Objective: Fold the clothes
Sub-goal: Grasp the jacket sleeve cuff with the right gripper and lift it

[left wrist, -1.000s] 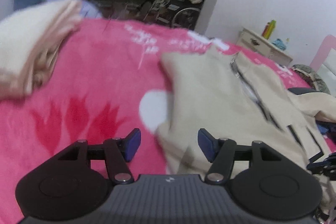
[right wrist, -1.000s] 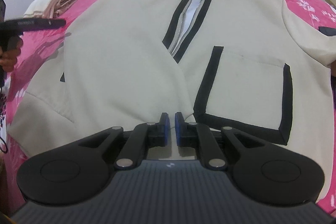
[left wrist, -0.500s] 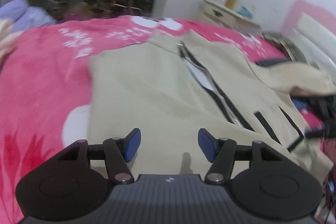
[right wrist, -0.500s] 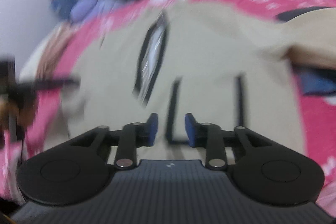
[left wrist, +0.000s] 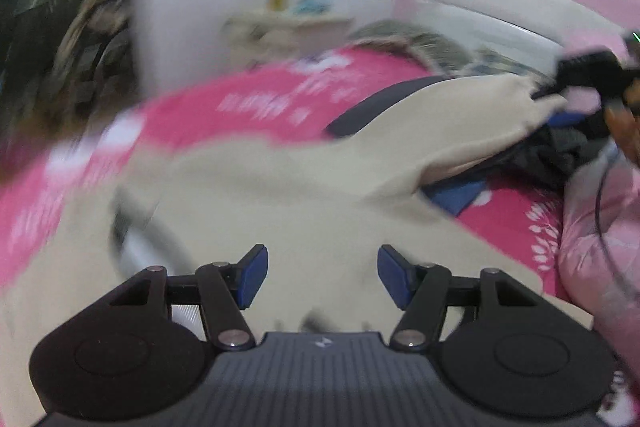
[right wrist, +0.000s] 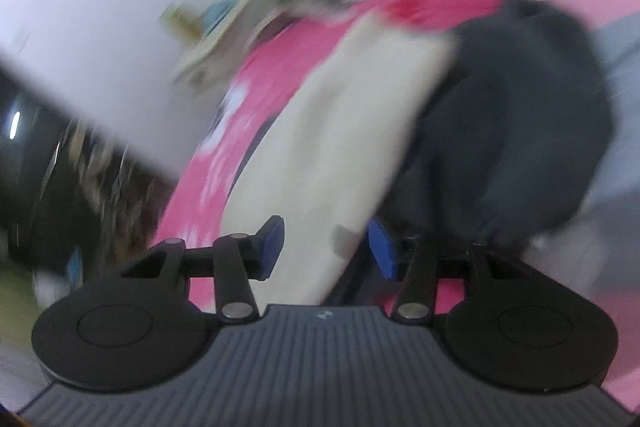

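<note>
Jacket (left wrist: 304,195) lies on bedspread (left wrist: 256,99), sleeve (left wrist: 460,119) stretching right twd headboard (left wrist: 500,7); nightstand (left wrist: 296,27) behind.

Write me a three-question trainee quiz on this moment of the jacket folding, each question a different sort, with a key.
1. True or false: the left gripper is clamped on the cream jacket.
2. Multiple choice: in the right wrist view, what lies between the fingers of the right gripper? A) a blue bottle B) the jacket's cream sleeve C) nothing but pink blanket
3. Fill in: just right of that sleeve lies a ____-coloured garment.

Key: 1 false, its jaws stand open above the cloth. 2 B, though the jaws are open, not closed on it. 3 dark.
</note>
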Tool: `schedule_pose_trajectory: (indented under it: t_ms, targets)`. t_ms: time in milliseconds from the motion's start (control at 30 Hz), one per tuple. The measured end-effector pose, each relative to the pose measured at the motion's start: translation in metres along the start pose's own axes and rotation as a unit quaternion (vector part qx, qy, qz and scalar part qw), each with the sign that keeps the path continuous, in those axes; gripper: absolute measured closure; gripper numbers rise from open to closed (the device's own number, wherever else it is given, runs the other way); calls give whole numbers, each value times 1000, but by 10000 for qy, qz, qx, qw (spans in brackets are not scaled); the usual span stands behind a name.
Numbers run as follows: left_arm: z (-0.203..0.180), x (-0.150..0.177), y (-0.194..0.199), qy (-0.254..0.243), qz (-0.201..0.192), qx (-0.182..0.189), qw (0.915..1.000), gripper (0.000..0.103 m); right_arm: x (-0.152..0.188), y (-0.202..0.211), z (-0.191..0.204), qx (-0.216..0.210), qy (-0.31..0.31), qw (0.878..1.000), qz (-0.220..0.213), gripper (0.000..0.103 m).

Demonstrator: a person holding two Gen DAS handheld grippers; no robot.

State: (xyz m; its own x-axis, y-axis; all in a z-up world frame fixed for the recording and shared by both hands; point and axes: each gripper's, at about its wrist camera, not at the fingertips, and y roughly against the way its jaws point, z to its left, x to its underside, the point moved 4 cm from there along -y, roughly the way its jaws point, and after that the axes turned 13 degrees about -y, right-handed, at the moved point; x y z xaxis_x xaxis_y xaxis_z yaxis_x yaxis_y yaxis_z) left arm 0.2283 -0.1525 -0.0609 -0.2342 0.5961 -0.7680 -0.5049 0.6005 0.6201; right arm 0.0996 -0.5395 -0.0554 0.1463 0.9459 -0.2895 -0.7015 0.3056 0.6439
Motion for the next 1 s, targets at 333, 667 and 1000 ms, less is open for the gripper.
schedule_pose_trajectory:
  t_ms: [333,667,1000]
  targets:
    - [-112,-67,-86,-1319,-936,66,9868,41,-54,-38,-18,-19,-626,9976,-287,56]
    - [-149,-64,-145,-1679,-796,197,9824,60,-67,-37,-21,-241,-418,9978,-446,71]
    - [-134,-59,-152,-1054,-619,522,9911,98,-60,-17,0,-576,195,9941,-899,96]
